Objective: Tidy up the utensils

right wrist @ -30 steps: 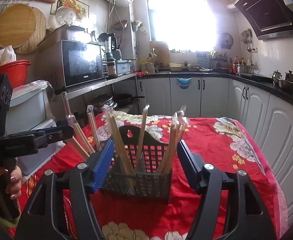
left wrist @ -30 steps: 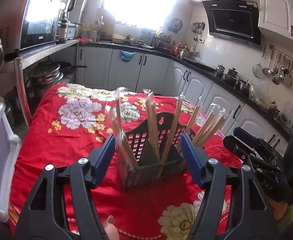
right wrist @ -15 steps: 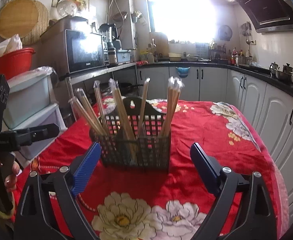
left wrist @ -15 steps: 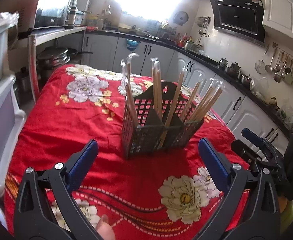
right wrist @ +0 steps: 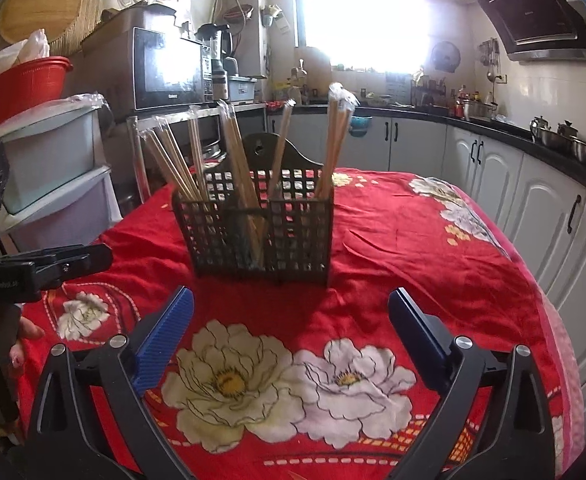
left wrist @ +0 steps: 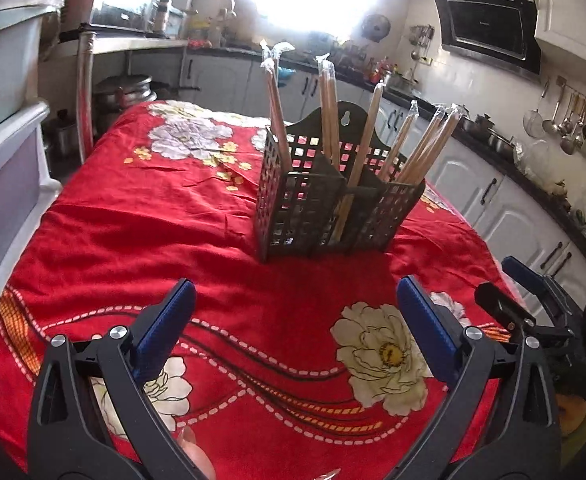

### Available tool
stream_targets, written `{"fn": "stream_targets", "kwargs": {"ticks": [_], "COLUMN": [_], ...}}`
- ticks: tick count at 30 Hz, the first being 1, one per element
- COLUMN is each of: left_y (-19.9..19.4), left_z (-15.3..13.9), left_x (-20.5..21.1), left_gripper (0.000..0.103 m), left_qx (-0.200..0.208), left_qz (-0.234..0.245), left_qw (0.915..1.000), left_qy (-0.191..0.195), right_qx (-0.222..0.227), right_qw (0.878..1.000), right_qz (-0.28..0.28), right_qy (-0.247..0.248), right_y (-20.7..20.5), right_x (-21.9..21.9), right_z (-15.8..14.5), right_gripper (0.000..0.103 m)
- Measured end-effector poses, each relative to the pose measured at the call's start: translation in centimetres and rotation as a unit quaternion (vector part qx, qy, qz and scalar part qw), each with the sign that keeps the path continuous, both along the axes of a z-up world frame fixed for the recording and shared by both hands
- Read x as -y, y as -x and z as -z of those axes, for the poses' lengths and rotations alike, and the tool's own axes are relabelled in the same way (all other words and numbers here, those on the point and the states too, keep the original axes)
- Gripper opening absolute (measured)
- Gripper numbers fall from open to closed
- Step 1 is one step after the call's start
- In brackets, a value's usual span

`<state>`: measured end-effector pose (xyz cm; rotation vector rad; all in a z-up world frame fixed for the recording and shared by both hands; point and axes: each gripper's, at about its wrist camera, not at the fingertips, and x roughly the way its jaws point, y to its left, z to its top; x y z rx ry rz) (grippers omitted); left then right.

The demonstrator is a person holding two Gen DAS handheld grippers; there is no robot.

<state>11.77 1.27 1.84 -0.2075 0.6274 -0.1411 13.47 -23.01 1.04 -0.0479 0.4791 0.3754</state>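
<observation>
A dark lattice utensil basket (left wrist: pixel 325 216) stands upright on the red flowered tablecloth (left wrist: pixel 153 220). Several plastic-wrapped wooden chopsticks (left wrist: pixel 329 120) lean in its compartments. My left gripper (left wrist: pixel 295 284) is open, short of the basket, with only cloth between its blue pads. In the right wrist view the same basket (right wrist: pixel 261 232) and chopsticks (right wrist: pixel 333 140) stand ahead of my right gripper (right wrist: pixel 291 292). Its jaws are opening and nothing is between them. Each view also shows the other gripper: the right gripper (left wrist: pixel 525 280) at the right edge, the left gripper (right wrist: pixel 73 260) at the left edge.
Stacked plastic drawers (right wrist: pixel 53 168) with a red basin (right wrist: pixel 21 84) on top stand left of the table. A microwave (right wrist: pixel 169 68) sits behind them. White cabinets (right wrist: pixel 533 200) run along the right. The tablecloth (right wrist: pixel 413 240) stretches bare beside the basket.
Both grippers have drawn back from the basket's sides and sunk lower, their jaws spreading wider. The basket now stands alone on the cloth, farther ahead.
</observation>
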Motion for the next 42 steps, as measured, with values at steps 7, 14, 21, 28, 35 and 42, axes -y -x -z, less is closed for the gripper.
{"fn": "stream_targets", "kwargs": {"ticks": [7, 14, 21, 28, 35, 42], "left_y": [1.1, 1.9, 2.0, 2.1, 2.1, 2.1], "left_z": [1.3, 1.2, 1.9, 2.0, 2.1, 2.0], "left_x": [1.2, 1.5, 1.4, 1.3, 1.4, 1.5], "left_gripper": [0.093, 0.093, 0.093, 0.093, 0.093, 0.093], "left_qx": [0.038, 0.094, 0.095, 0.095, 0.093, 0.094], "left_qz": [-0.014, -0.037, -0.053, -0.059, -0.066, -0.063], "left_qw": [0.9990, 0.9946, 0.9935, 0.9930, 0.9927, 0.9928], "left_qy": [-0.017, -0.024, -0.033, -0.035, -0.039, -0.040], "right_qx": [0.027, 0.082, 0.092, 0.090, 0.089, 0.087], "right_qw": [0.999, 0.996, 0.995, 0.995, 0.995, 0.995], "right_qz": [0.013, 0.022, 0.014, 0.017, 0.018, 0.017], "right_qy": [-0.017, -0.039, -0.034, -0.042, -0.038, -0.038], "right_y": [0.9, 1.9, 2.1, 2.1, 2.2, 2.1], "right_x": [1.0, 1.7, 1.3, 1.6, 1.5, 1.5], "right_z": [0.9, 0.9, 1.6, 1.6, 1.7, 1.8], "right_gripper": [0.097, 0.097, 0.097, 0.097, 0.097, 0.097]}}
